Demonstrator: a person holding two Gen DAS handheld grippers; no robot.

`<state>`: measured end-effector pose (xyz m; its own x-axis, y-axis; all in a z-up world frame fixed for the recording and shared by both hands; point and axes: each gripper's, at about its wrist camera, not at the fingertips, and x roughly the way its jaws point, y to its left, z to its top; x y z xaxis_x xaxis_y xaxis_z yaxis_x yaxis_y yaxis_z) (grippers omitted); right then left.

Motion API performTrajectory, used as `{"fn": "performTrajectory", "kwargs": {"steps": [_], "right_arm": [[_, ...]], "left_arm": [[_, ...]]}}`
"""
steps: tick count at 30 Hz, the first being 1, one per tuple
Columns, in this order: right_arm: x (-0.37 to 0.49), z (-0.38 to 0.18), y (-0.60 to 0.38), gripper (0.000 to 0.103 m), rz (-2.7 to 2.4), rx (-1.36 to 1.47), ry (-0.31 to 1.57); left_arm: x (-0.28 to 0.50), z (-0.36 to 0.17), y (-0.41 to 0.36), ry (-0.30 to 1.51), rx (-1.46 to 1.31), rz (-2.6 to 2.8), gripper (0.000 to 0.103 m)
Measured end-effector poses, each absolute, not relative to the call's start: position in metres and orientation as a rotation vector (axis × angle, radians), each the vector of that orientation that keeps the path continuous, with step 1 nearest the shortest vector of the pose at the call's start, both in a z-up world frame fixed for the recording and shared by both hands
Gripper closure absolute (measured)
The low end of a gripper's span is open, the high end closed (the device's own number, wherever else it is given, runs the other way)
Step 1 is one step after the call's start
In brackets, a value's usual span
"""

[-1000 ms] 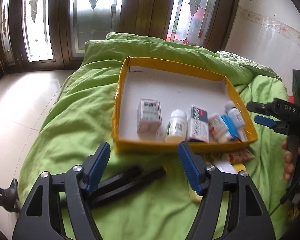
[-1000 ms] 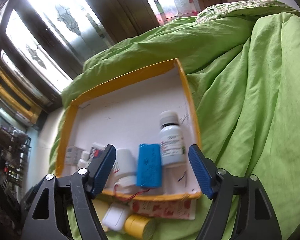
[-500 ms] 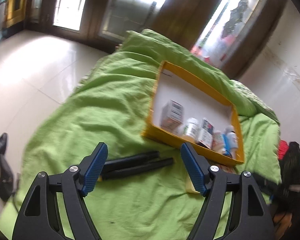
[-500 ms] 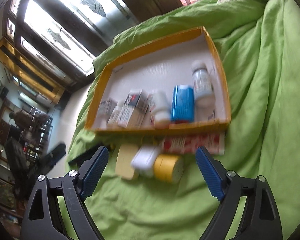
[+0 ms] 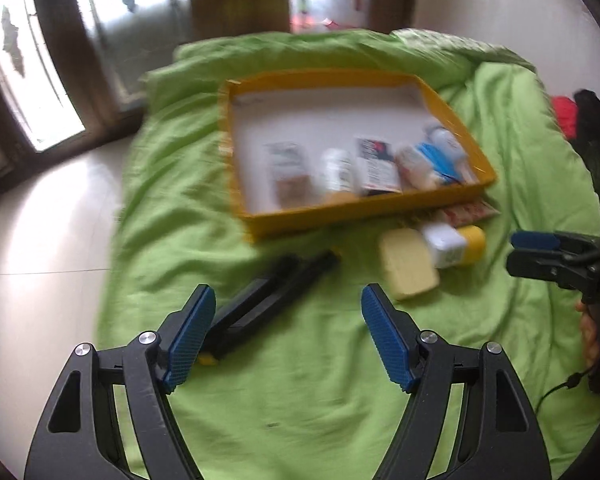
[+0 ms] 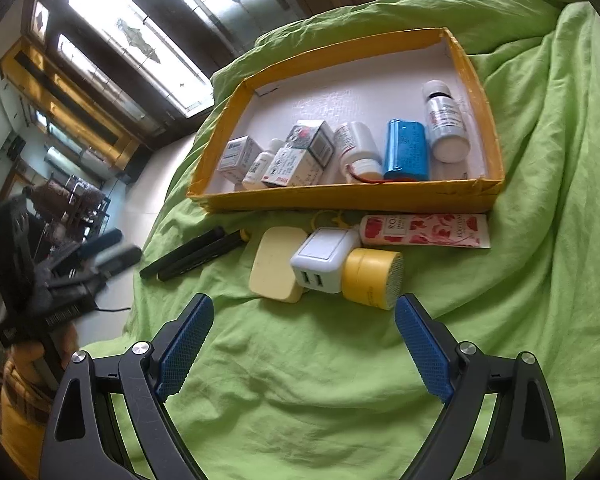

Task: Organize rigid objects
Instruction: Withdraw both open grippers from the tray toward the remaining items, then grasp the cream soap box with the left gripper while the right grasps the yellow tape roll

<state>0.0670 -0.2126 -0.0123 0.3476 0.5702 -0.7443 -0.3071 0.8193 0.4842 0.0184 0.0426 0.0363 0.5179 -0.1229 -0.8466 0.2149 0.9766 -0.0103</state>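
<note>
Both grippers, left [image 5: 286, 334] and right [image 6: 304, 346], are wide apart, holding nothing, above the quilt [image 6: 540, 200]. Tray [image 6: 340, 196] has bottles & boxes in a row. Charger [image 6: 324, 260], sponge [image 6: 274, 270], jar [image 6: 374, 278], tube [image 6: 424, 231] lie just outside, probably next to load.

Black plastic left gripper [image 5: 286, 336] and right gripper [image 6: 303, 342]: blue ribbed pads, silver screws, triangular cut-outs.

Legible markings: one item only.
Floral tube [image 6: 424, 230] below the yellow tray [image 6: 340, 200] reads "ROSE" and "L'OCCITANE"; print on boxes and bottles in the tray is too small to read.
</note>
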Motion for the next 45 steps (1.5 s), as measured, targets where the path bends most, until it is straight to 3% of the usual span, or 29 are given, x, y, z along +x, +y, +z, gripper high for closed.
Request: {"fn": "performTrajectory", "kwargs": {"steps": [13,14,15,19,26,37,39,45], "right_arm": [[0.074,-0.013,-0.256,0.014,0.422,0.37,1.075],[0.074,-0.014,-0.255,0.014,0.425,0.365,1.079],[0.075,-0.016,-0.254,0.014,0.425,0.357,1.082],[0.078,-0.025,-0.25,0.015,0.414,0.332,1.104],[0.078,-0.033,-0.247,0.051,0.391,0.283,1.146],[0.089,-0.043,-0.217,0.053,0.413,0.279,1.182],[0.095,-0.046,-0.214,0.061,0.389,0.26,1.188],[0.095,-0.049,-0.226,0.064,0.314,0.198,1.213]], "left_arm": [[0.051,-0.025,-0.064,1.124,0.166,-0.277,0.028],[0.055,-0.029,-0.065,1.132,0.165,-0.269,0.032],[0.058,-0.032,-0.065,1.132,0.162,-0.255,0.051],[0.058,-0.032,-0.059,1.139,0.115,-0.267,0.055],[0.027,-0.012,-0.03,1.14,0.083,-0.256,0.055],[0.024,-0.032,-0.012,1.164,-0.008,-0.235,0.055],[0.029,-0.032,-0.013,1.16,-0.021,-0.236,0.055],[0.028,-0.029,-0.008,1.154,-0.039,-0.224,0.055]]}}
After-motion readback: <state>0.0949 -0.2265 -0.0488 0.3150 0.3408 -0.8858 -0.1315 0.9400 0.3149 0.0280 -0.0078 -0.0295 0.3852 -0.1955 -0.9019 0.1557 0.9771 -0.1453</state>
